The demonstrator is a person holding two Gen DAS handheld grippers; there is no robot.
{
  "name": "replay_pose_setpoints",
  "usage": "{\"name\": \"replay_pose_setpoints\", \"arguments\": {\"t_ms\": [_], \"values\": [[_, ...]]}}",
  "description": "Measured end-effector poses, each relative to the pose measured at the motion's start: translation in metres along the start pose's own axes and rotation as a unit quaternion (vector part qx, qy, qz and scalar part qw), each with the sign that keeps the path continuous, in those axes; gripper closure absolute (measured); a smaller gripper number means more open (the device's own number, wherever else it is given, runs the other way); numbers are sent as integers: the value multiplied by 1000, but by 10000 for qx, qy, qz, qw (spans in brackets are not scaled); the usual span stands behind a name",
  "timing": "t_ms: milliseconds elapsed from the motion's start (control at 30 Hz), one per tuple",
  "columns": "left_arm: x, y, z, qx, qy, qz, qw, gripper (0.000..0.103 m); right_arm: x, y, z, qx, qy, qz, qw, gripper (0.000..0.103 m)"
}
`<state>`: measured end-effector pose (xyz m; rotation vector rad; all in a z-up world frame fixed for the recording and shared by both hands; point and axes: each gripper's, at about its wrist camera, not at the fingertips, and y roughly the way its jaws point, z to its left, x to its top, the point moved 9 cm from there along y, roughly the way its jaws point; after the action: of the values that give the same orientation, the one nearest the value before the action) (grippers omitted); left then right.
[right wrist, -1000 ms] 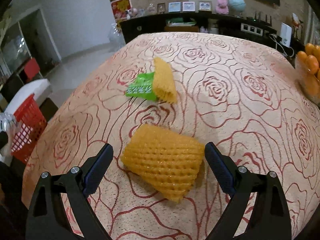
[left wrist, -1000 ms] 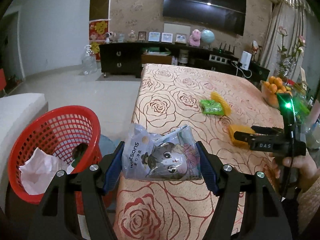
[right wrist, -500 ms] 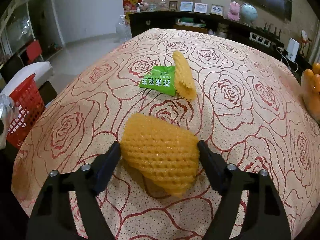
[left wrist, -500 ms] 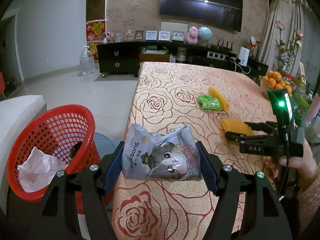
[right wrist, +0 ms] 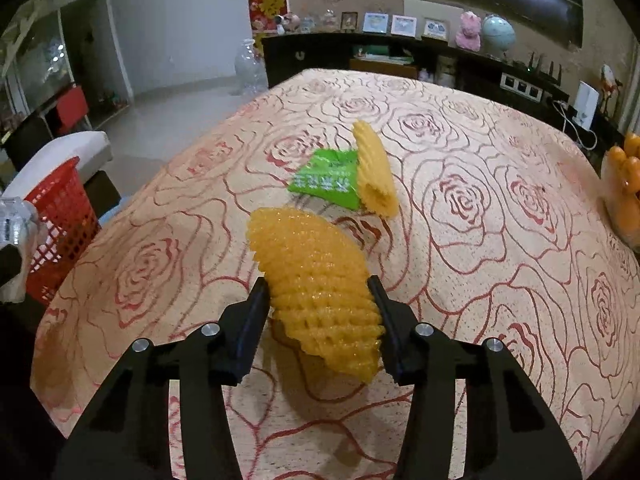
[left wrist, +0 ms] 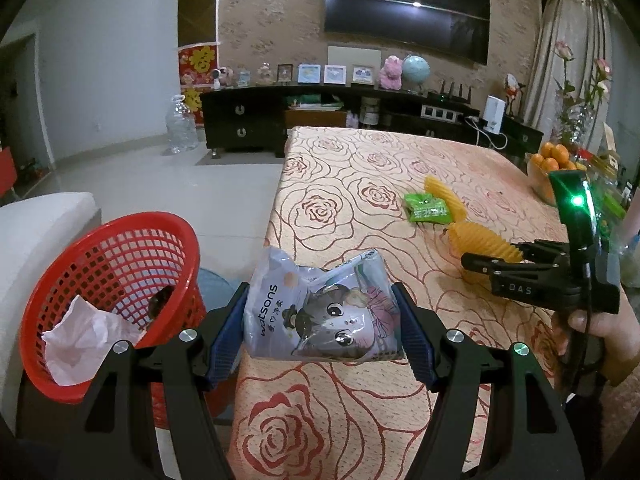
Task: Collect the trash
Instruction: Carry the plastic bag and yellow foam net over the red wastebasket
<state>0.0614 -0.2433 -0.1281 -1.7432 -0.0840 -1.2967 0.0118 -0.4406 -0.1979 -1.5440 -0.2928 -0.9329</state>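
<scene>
The left hand-held gripper (left wrist: 322, 322) squeezes a crinkly wipes packet (left wrist: 320, 308) and holds it up over the near edge of the worktop (left wrist: 360, 168), beside the red basket (left wrist: 116, 264). The right hand-held gripper (right wrist: 320, 300) is closing its jaws on a yellow foam net (right wrist: 312, 276), lifted just off the rose cloth. Another yellow net (right wrist: 374, 176) lies farther back, touching a green wrapper (right wrist: 326, 180).

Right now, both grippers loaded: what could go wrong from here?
1. The right gripper is closing on the soft foam net; it is already crumpling and could slip out.
2. The left gripper holds the wipes pack beside the red basket, not over it; releasing now likely misses.
</scene>
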Motion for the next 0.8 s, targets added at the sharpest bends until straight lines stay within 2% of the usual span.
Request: {"name": "replay_pose_setpoints", "arguments": {"t_ms": [500, 800], "values": [[10, -19, 30, 348, -175, -199, 9990, 37, 28, -30, 49, 368, -280, -423, 9980, 55], [18, -42, 70, 885, -274, -287, 9953, 37, 44, -50, 85, 633, -511, -667, 9945, 55]]}}
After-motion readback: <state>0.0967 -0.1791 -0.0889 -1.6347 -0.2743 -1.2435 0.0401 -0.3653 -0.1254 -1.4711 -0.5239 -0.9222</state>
